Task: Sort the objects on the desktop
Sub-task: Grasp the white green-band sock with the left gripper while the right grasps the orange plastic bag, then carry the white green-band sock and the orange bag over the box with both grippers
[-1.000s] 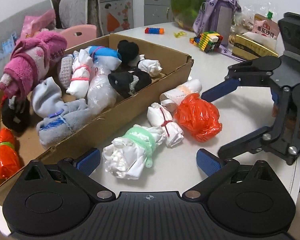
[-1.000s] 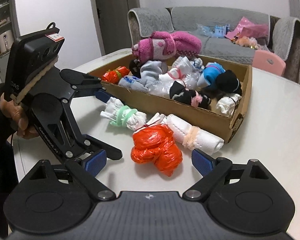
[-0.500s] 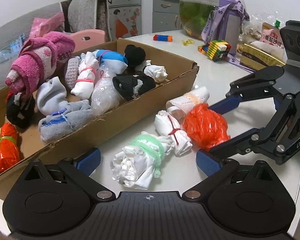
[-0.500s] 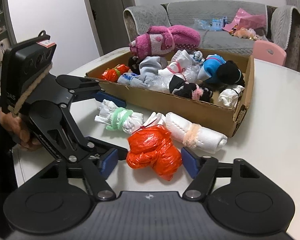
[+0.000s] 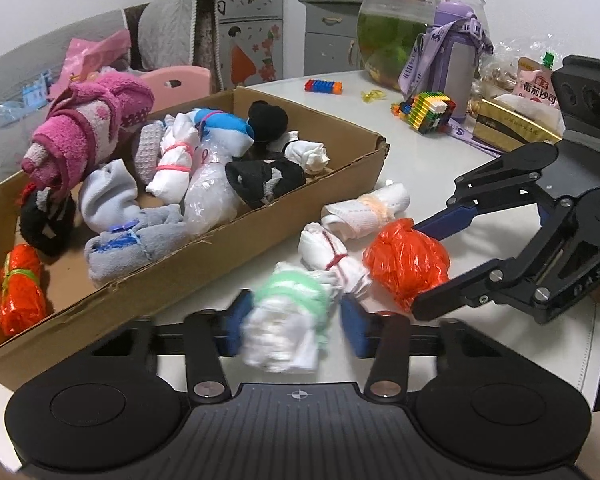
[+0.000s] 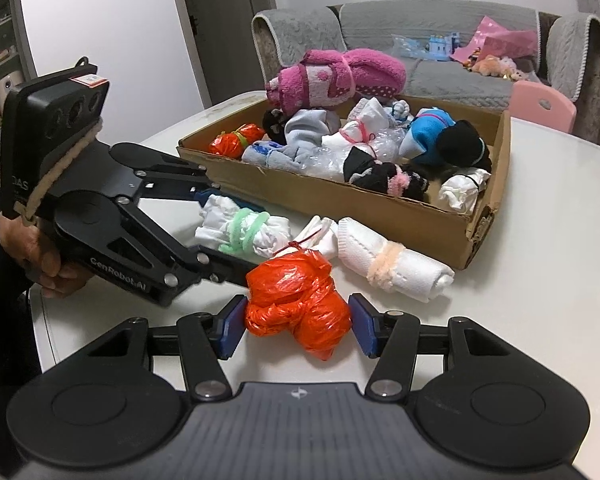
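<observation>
A cardboard box point(image 5: 204, 264) point(image 6: 380, 204) on the white table holds several rolled bundles. Beside it lie a white bundle with a green band point(image 5: 288, 320) point(image 6: 242, 230), a white bundle with a red tie point(image 5: 328, 252), a white roll with a peach band point(image 5: 364, 210) point(image 6: 392, 264) and an orange plastic bundle point(image 5: 404, 264) point(image 6: 296, 304). My left gripper point(image 5: 296, 328) is shut on the green-banded bundle. My right gripper point(image 6: 296, 328) is shut on the orange bundle.
A fish bowl point(image 5: 404, 36), a purple bottle point(image 5: 456, 76), toy bricks point(image 5: 424, 112) and snack packets point(image 5: 516, 120) stand at the table's far side. A pink chair point(image 6: 540, 106) and a grey sofa point(image 6: 440, 52) stand beyond the box.
Both grippers moved forward and closed: the left onto the green-banded white bundle, the right onto the orange plastic bundle. The green-banded bundle looks blurred from motion.
</observation>
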